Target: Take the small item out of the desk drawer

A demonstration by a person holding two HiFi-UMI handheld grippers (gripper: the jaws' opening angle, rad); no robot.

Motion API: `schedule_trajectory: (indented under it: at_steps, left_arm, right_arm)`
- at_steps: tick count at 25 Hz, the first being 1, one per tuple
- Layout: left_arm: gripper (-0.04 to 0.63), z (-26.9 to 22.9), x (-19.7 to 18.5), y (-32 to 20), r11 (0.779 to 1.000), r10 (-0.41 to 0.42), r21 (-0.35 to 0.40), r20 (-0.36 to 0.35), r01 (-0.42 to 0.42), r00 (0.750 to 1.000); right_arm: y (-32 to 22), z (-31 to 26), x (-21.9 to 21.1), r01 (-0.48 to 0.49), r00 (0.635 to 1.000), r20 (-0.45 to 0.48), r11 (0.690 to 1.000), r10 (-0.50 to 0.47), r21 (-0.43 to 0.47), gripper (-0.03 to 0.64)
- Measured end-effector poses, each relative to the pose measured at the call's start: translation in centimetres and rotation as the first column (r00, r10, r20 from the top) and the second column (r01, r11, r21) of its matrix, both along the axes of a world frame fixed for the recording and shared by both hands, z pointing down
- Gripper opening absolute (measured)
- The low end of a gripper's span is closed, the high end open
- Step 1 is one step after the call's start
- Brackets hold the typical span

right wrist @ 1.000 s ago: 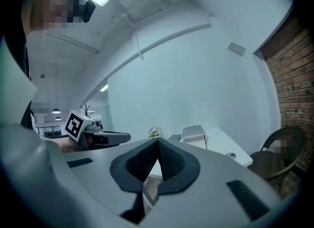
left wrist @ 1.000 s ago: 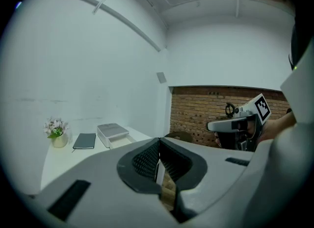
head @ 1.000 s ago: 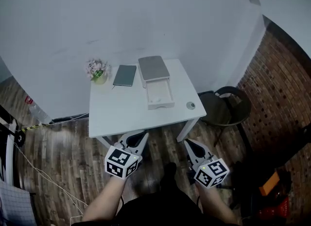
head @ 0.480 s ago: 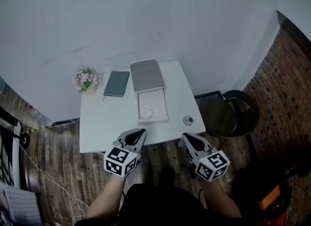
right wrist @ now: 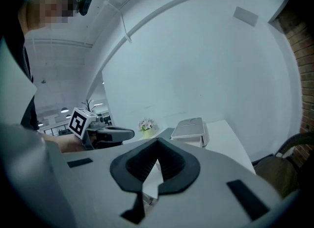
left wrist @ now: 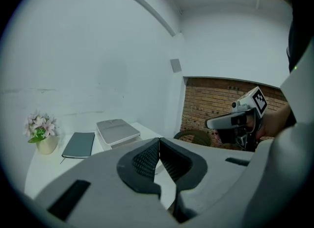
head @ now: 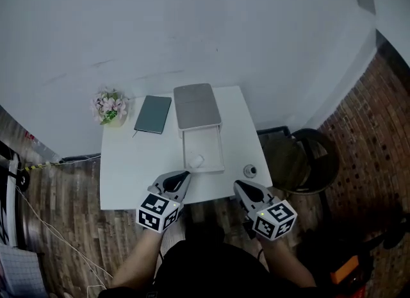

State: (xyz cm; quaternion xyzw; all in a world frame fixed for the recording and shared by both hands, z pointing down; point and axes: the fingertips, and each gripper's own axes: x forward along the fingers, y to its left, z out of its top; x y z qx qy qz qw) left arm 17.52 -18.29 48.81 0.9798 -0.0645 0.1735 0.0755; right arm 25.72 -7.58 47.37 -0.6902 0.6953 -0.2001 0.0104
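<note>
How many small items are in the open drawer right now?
1: a small white item in the open drawer, near its front left corner. Anything under the grey top would be hidden.

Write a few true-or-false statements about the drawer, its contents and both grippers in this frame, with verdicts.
1. The drawer is pulled open. True.
2. The small white item lies on the desk beside the drawer. False: it lies inside the drawer.
3. The left gripper holds the notebook. False: its jaws are shut on nothing; the notebook lies on the desk.
4. The right gripper is shut and empty. True.
</note>
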Motion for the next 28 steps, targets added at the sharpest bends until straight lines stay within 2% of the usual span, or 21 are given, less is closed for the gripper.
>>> schedule_trajectory:
  at_steps: [8,14,17,20,22,24,28]
  left_arm:
    - [0.011,0.7,-0.7,-4.2,1.000,-0.019,-0.005,-0.002,0.019,1.000]
    - [0.011,3.3,-1.4,-7.0,0.992,-0.118,-0.037,0.039,0.119,0.992]
    - [0.011,4.3,-1.1,-8.2,0.977,-0.201,-0.056,0.066,0.205,0.977]
    - [0.011,4.6,0.0,-9.3,0.948,-0.309,-0.055,0.076,0.314,0.948]
    - [0.011,4.6,0.9,-9.3,0.921,-0.381,-0.059,0.076,0.386,0.921]
    - [0.011,4.6,1.7,-8.7,0.897,-0.432,-0.069,0.077,0.437,0.899]
    - [0.011,5.2,1.8,-7.5,0.862,-0.495,-0.066,0.103,0.502,0.863]
  right_arm:
    - [-5.7,1.1,-0.4,0.064,0.995,-0.066,0.994,-0.070,-0.090,0.002]
    - [-10.3,2.5,1.4,0.178,0.980,-0.068,0.975,-0.188,-0.133,0.002]
    - [-12.5,3.3,2.4,0.273,0.958,-0.056,0.952,-0.283,-0.142,0.002]
    - [-13.9,4.5,3.3,0.408,0.906,-0.046,0.899,-0.420,-0.161,0.003]
    - [-14.4,5.5,3.9,0.499,0.857,-0.039,0.846,-0.514,-0.185,0.010]
    - [-14.7,6.1,4.1,0.583,0.797,-0.042,0.786,-0.602,-0.207,0.081]
    - [-15.6,6.7,3.6,0.693,0.688,-0.071,0.683,-0.722,-0.231,0.097]
